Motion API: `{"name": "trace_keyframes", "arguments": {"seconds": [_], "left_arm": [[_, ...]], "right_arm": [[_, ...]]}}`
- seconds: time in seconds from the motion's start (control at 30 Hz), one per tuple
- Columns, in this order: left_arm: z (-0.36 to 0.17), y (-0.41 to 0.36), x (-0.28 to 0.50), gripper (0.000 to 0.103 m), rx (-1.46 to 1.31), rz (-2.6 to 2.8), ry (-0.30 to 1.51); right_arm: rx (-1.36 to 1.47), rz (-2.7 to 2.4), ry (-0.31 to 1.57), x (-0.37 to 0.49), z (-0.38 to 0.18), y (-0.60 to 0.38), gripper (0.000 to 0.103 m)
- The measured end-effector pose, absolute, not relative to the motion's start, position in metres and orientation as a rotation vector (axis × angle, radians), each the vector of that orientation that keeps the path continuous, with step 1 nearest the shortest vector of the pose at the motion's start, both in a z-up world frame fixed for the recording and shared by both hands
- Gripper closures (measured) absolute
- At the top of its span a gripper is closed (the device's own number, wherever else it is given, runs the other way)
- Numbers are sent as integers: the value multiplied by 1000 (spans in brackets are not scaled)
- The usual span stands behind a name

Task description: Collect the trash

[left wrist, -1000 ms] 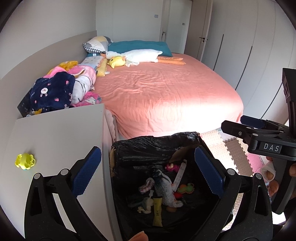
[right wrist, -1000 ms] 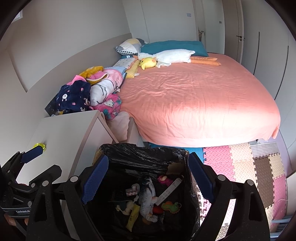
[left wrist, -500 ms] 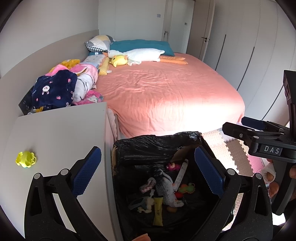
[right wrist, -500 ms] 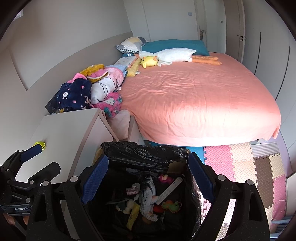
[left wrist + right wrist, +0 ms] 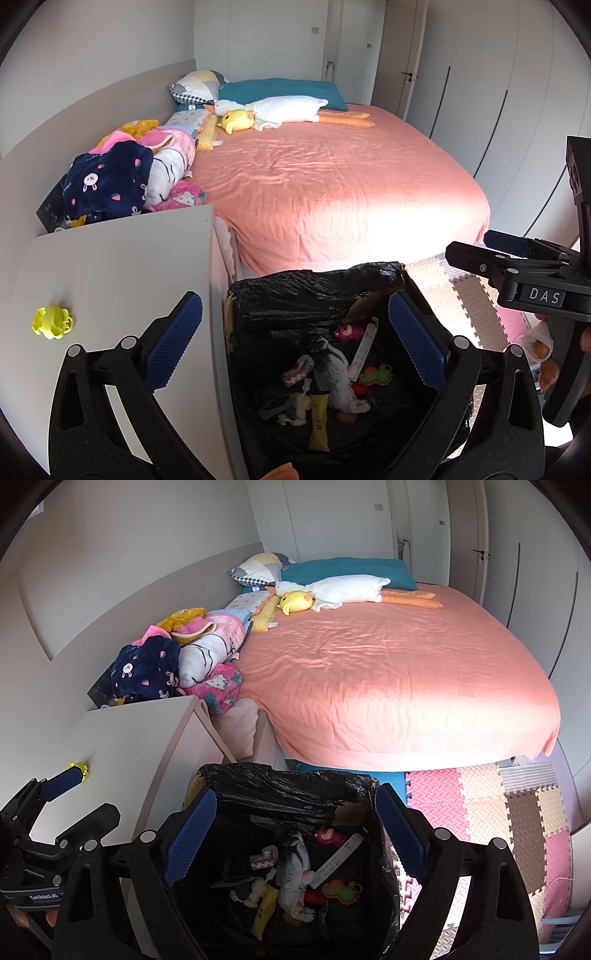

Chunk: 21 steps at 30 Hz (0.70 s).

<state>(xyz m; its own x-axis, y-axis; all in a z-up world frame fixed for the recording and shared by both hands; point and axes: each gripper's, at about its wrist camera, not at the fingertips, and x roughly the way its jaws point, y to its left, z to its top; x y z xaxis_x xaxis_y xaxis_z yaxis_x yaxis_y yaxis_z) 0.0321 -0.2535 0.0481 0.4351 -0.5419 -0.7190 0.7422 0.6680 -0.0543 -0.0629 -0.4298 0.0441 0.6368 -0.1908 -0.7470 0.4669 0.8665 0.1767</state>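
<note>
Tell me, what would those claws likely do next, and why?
Probably the left gripper swings over to the small yellow toy on the white cabinet. Both grippers are open and empty above the bin, and the toy is the only loose item nearby.

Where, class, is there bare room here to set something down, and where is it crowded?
Free: the white cabinet top, bare except the yellow toy, and the pink bedspread between the plush goose and the foot edge. Crowded: the clothes pile and the bin.
</note>
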Motion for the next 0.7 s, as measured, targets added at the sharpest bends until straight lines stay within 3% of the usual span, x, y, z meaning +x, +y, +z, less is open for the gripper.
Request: {"name": "trace_keyframes", "arguments": {"seconds": [0.7], "left_arm": [[47, -257, 33, 5, 303, -811, 767]], "right_arm": [[377, -386, 801, -62, 42, -432, 15]]}}
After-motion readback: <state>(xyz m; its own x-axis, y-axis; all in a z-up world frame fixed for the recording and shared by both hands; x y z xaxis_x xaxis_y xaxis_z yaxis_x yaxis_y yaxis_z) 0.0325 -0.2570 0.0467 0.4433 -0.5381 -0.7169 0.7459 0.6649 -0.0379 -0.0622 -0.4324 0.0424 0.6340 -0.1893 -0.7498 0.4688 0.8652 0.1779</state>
